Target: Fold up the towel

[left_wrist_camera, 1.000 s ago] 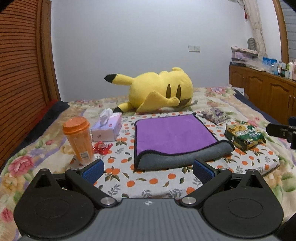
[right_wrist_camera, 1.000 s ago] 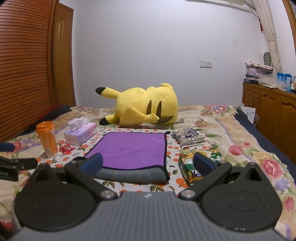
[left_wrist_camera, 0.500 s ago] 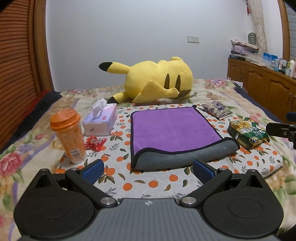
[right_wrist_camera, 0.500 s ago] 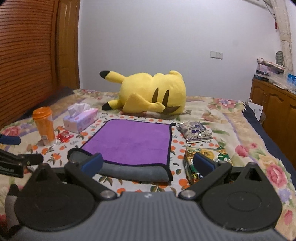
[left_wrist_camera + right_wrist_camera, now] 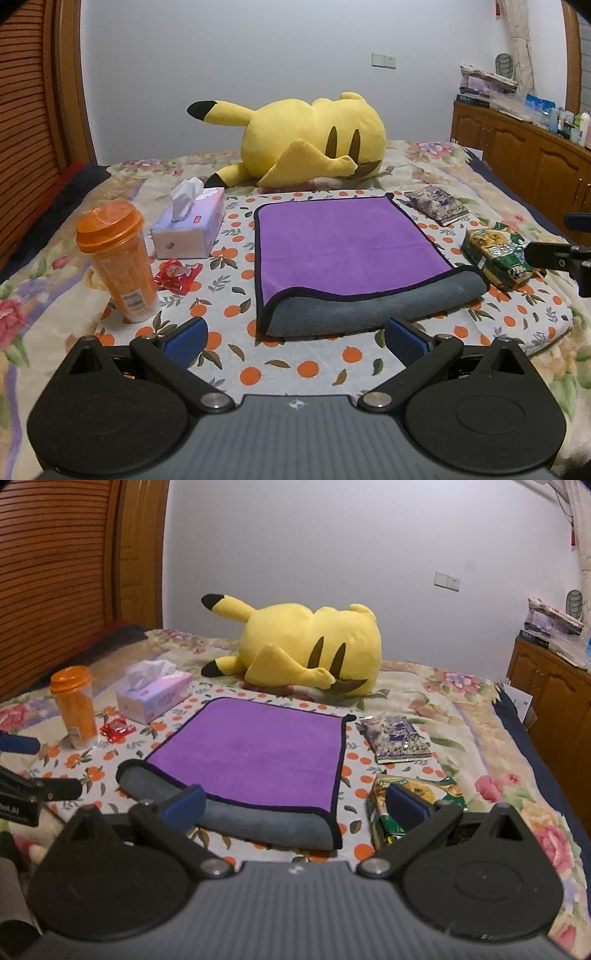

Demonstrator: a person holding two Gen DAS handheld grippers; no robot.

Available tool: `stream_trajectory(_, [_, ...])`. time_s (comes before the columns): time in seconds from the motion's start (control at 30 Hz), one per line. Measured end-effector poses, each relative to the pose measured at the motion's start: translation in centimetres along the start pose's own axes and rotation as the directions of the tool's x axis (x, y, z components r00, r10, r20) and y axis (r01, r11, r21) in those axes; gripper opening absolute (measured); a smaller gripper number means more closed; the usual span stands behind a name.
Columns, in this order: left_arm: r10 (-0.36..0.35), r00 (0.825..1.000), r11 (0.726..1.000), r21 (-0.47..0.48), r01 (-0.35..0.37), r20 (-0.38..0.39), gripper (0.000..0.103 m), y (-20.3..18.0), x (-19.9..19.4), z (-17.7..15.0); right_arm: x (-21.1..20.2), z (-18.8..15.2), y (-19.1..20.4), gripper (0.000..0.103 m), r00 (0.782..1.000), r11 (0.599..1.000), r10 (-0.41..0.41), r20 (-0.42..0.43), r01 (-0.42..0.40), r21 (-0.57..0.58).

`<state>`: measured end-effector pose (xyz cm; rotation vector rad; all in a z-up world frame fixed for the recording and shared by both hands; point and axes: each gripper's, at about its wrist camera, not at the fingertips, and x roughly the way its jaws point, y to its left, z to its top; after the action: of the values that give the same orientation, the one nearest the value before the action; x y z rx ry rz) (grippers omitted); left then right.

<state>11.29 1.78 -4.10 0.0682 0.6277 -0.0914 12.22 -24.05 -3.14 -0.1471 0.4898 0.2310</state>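
Purple on its upper face and grey on the underside, the towel (image 5: 347,240) lies folded once on an orange-print mat (image 5: 236,354) spread over the bed (image 5: 44,273), with the rolled grey fold edge along its near side and a black hem around the purple layer. Left tool (image 5: 293,338) hovers just short of the fold edge, its blue pads spread wide with nothing between them. Right tool (image 5: 293,805) is likewise spread wide and holds nothing; in the right wrist view its left pad overlaps the grey fold, and its right pad sits over a green snack bag (image 5: 417,797); whether either pad touches anything cannot be told. An orange tumbler (image 5: 116,258) stands upright near the left edge of the mat, with a red wrapper (image 5: 177,275) just beside it and a tissue box (image 5: 190,229) farther back. A purple snack packet (image 5: 437,205) lies to the right of the towel's far corner, apart from it. A yellow plush toy (image 5: 310,140) lies on its side at the far end of the mat, beyond the towel. A wooden cabinet (image 5: 524,162) stands along the right wall.
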Motion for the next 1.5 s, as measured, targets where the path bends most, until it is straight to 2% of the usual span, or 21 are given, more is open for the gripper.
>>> stream_trajectory(0.4, [-0.009,0.999,0.999,-0.047,0.007,-0.051,0.101,2.3,4.4,0.8,3.5,0.1,-0.1,0.103,0.999,1.000,0.018,-0.038,-0.017,0.016])
stream_trajectory(0.67, [-0.024,0.996,0.999,-0.039,0.021,-0.091,0.091,3.0,7.5,1.3,6.2,-0.2,-1.0,0.103,0.998,0.999,0.006,-0.064,-0.004,0.038])
stream_trajectory(0.83, [-0.039,0.993,0.999,-0.028,0.036,-0.110,0.081,3.2,9.0,1.5,7.8,-0.6,-2.0,0.103,0.997,0.998,0.019,-0.081,-0.013,0.069])
stream_trajectory(0.9, [-0.044,0.992,0.999,-0.022,0.042,-0.115,0.078,3.2,9.4,1.5,8.4,-0.8,-2.3,0.100,0.996,0.997,0.026,-0.090,-0.019,0.078])
stream_trajectory(1.0, [-0.052,0.991,0.999,-0.018,0.050,-0.124,0.075,3.1,10.2,1.6,9.4,-1.3,-2.7,0.088,0.992,0.996,0.036,-0.117,-0.026,0.083])
stream_trajectory(1.17, [-0.063,0.989,0.998,-0.009,0.063,-0.137,0.068,3.1,11.4,1.9,10.8,-2.0,-3.5,0.087,0.984,0.994,0.057,-0.168,-0.040,0.105])
stream_trajectory(1.5, [-0.090,0.980,0.996,0.000,0.092,-0.175,0.065,3.0,13.2,1.8,12.3,-2.5,-4.7,0.084,0.966,0.985,0.129,-0.222,-0.099,0.145])
